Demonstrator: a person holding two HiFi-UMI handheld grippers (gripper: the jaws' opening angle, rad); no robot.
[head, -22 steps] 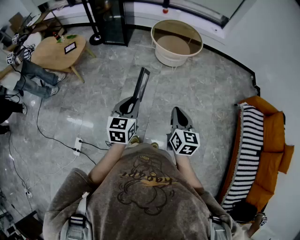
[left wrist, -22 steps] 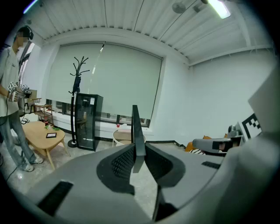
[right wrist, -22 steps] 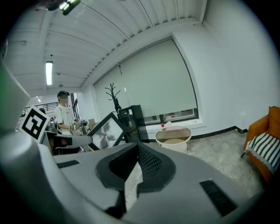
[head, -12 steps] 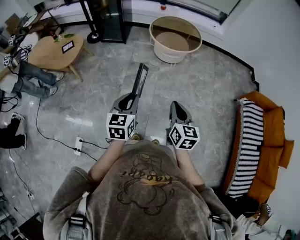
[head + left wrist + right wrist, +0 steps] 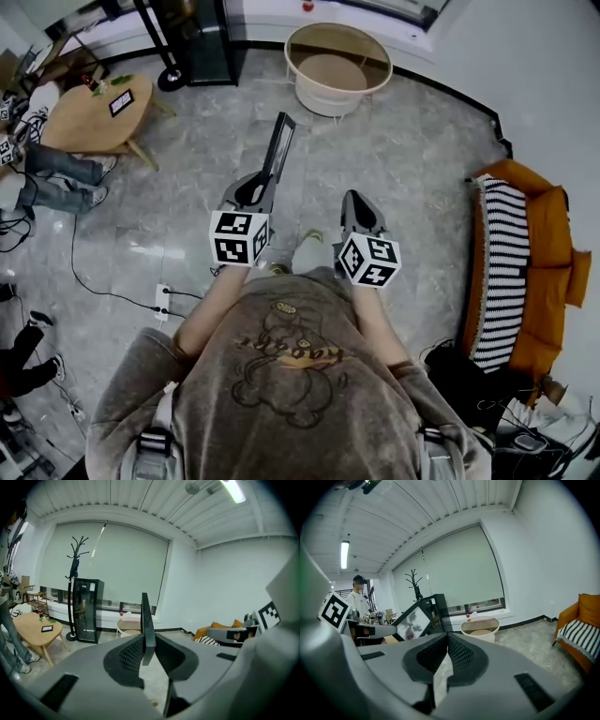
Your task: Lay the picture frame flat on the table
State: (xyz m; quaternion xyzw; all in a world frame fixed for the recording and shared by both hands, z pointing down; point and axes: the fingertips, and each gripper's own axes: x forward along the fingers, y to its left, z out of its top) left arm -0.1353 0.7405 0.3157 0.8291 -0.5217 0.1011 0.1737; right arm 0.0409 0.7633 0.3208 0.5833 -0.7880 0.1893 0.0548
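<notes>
Looking down in the head view, the left gripper (image 5: 263, 187) pinches the picture frame (image 5: 279, 150) by its near end. The frame sticks out in the air over the hard floor (image 5: 412, 178). The round table (image 5: 328, 101) is well ahead, so no table is under the frame. If the pinch slips here, the frame can fall and break. The right gripper (image 5: 359, 202) is beside it, apart from the frame.

In the left gripper view, the jaws press on both sides of the thin frame (image 5: 146, 616). Only a small bit is held, so a fast swing could tip it out.

In the right gripper view, the right gripper's jaws are closed with nothing between them. I think it could not catch the frame (image 5: 412, 623), which shows off to the left.
</notes>
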